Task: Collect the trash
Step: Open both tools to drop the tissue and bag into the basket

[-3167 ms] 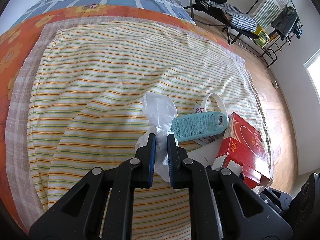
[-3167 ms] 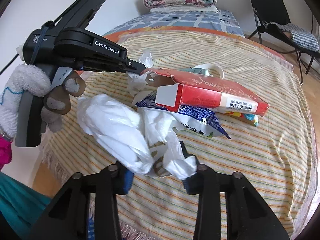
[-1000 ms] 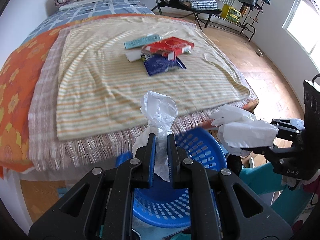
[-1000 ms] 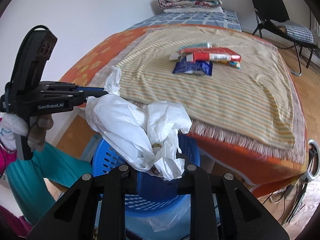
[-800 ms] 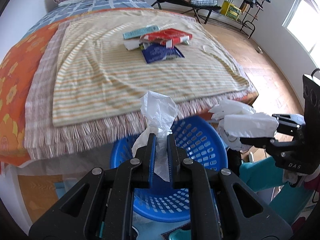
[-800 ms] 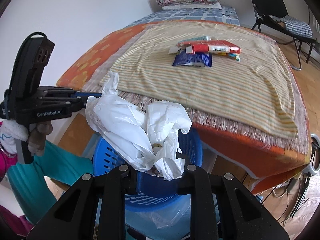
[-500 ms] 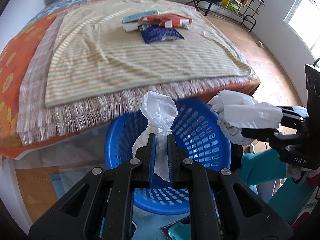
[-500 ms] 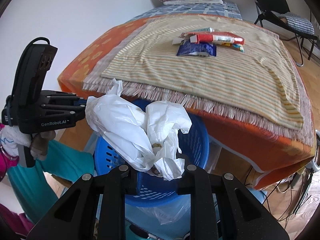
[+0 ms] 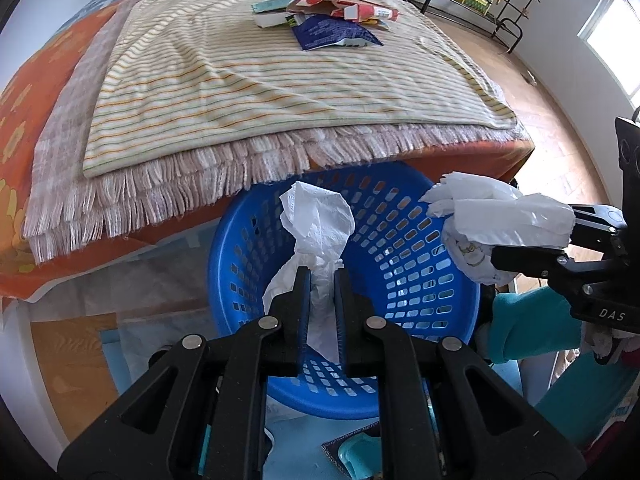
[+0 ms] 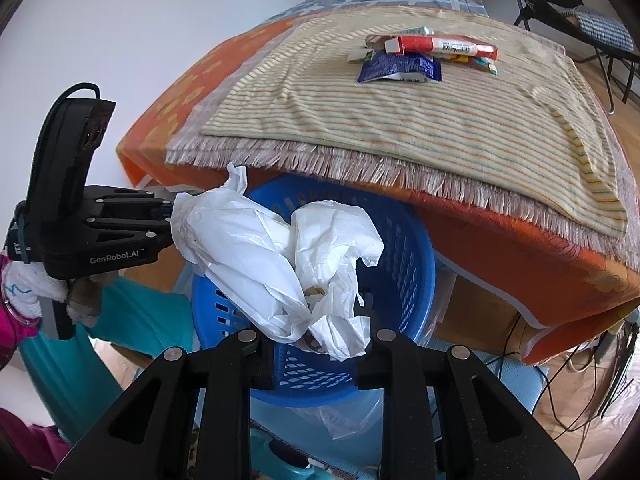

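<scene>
My left gripper [image 9: 321,280] is shut on a crumpled white tissue [image 9: 318,220] and holds it over the blue perforated basket [image 9: 400,264]. My right gripper [image 10: 320,322] is shut on a crumpled white plastic bag [image 10: 276,256] above the same basket [image 10: 404,264]. The right gripper with its bag [image 9: 500,220] shows at the right of the left wrist view, over the basket's rim. The left gripper [image 10: 166,220] shows at the left of the right wrist view.
The basket stands on the floor under the bed's fringed edge [image 9: 200,168]. On the striped blanket [image 9: 260,80] lie a red carton [image 10: 440,45], a blue packet [image 10: 400,67] and other wrappers. A black chair [image 10: 580,4] stands far right.
Both grippers have carried their loads off the bed and down to the blue basket, which now fills the view beneath them. Both stay shut.
</scene>
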Demonstrator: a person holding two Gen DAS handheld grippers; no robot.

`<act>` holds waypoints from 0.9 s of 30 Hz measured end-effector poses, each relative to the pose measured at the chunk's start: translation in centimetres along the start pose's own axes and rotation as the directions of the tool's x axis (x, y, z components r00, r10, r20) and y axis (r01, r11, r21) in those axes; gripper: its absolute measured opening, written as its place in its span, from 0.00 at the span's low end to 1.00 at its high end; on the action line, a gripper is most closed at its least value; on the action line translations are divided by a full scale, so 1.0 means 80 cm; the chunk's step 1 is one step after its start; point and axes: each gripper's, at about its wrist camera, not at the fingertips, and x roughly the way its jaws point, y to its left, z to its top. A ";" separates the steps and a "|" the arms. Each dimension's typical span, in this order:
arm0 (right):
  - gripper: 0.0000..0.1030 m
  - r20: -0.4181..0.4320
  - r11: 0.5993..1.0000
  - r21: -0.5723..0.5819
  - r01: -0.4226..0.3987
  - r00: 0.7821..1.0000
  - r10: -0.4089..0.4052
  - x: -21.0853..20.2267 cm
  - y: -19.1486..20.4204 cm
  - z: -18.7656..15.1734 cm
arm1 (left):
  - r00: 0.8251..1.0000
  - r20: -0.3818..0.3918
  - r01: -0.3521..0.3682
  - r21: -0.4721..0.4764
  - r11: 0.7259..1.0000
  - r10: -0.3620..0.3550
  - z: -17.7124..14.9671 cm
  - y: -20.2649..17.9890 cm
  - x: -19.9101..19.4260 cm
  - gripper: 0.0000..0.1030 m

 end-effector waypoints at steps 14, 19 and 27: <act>0.37 -0.032 1.000 0.018 0.008 0.999 -0.008 0.010 -0.002 0.001 | 1.000 0.000 -0.025 -0.021 0.999 0.025 0.001 0.008 0.000 0.34; 0.41 -0.033 1.000 0.024 0.014 0.999 -0.013 0.010 -0.003 0.002 | 1.000 -0.002 -0.029 -0.024 0.999 0.029 0.001 0.008 0.000 0.34; 0.41 -0.035 0.999 0.034 0.030 0.999 -0.029 0.007 -0.007 0.003 | 1.000 0.001 -0.031 -0.025 0.999 0.031 0.003 0.008 0.000 0.34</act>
